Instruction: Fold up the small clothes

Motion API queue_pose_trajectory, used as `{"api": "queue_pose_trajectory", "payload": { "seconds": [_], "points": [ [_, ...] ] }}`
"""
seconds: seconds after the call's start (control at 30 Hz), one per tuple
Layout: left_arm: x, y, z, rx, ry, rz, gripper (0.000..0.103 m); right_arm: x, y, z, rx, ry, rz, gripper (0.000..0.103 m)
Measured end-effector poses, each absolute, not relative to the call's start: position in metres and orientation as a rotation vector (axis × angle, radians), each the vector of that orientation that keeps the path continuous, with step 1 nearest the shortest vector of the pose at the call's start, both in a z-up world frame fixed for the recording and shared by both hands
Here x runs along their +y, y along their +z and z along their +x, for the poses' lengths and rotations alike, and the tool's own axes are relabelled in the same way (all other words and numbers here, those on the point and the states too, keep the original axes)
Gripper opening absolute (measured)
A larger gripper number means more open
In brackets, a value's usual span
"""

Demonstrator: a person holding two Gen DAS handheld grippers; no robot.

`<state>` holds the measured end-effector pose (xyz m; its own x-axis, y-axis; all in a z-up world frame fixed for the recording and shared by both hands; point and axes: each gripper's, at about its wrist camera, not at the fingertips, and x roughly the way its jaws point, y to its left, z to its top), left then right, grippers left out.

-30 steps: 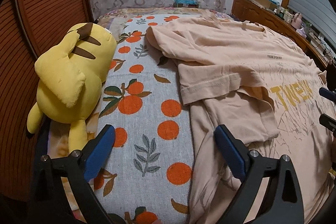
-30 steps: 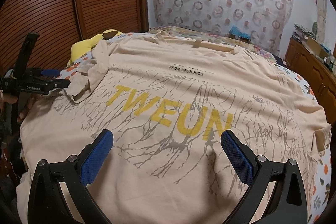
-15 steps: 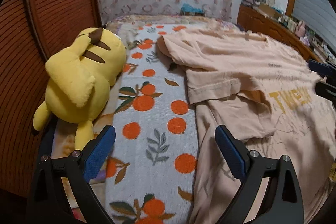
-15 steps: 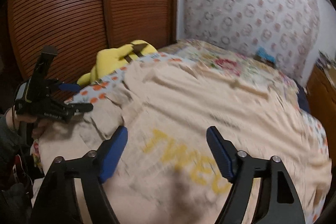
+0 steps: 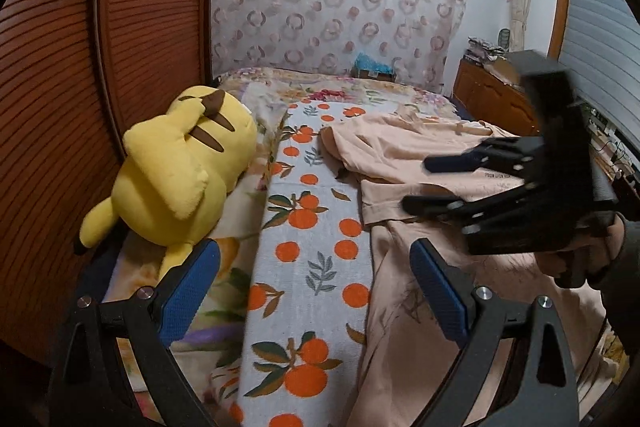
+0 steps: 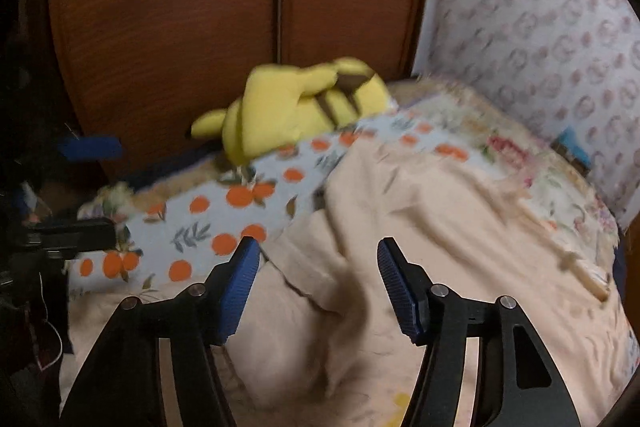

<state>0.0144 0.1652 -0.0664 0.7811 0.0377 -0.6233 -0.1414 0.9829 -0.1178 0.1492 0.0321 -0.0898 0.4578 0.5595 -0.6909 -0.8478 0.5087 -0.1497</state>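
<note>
A peach T-shirt (image 5: 404, 155) lies spread on the bed, its left sleeve (image 5: 384, 203) folded inward. It also shows in the right wrist view (image 6: 420, 227), blurred. My left gripper (image 5: 316, 291) is open and empty, low over the orange-print blanket (image 5: 312, 267) beside the shirt's left edge. My right gripper (image 6: 316, 275) is open and empty above the shirt's left sleeve area; it also shows in the left wrist view (image 5: 424, 183), fingers pointing left over the sleeve.
A yellow plush toy (image 5: 180, 171) lies at the bed's left side against the wooden wardrobe doors (image 5: 80, 107). A patterned curtain (image 5: 340, 7) hangs behind the bed. A wooden dresser (image 5: 492, 99) stands at the right.
My right gripper has swung left from over the shirt's print to the left sleeve, narrowing its jaws a little. My left gripper has drawn back and tilted up.
</note>
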Motion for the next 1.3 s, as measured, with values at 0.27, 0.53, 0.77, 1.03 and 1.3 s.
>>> {"api": "queue_pose_trajectory", "payload": {
  "seconds": [0.27, 0.53, 0.77, 1.03, 1.3],
  "points": [
    [0.166, -0.076, 0.012, 0.686, 0.096, -0.160, 0.096, 0.064, -0.113, 0.176, 0.699, 0.895, -0.622, 0.015],
    [0.153, -0.085, 0.019, 0.717, 0.067, -0.156, 0.096, 0.032, -0.077, 0.175, 0.644, 0.914, -0.499, 0.009],
    [0.142, -0.088, 0.020, 0.733, 0.046, -0.141, 0.096, -0.024, -0.062, 0.196, 0.649, 0.698, -0.382, 0.009],
    [0.136, -0.090, 0.025, 0.743, 0.036, -0.137, 0.096, -0.036, -0.082, 0.210, 0.702, 0.587, -0.425, 0.046],
    [0.128, -0.086, 0.032, 0.734, 0.027, -0.116, 0.096, -0.056, -0.079, 0.202, 0.688, 0.645, -0.379, 0.052]
  ]
}}
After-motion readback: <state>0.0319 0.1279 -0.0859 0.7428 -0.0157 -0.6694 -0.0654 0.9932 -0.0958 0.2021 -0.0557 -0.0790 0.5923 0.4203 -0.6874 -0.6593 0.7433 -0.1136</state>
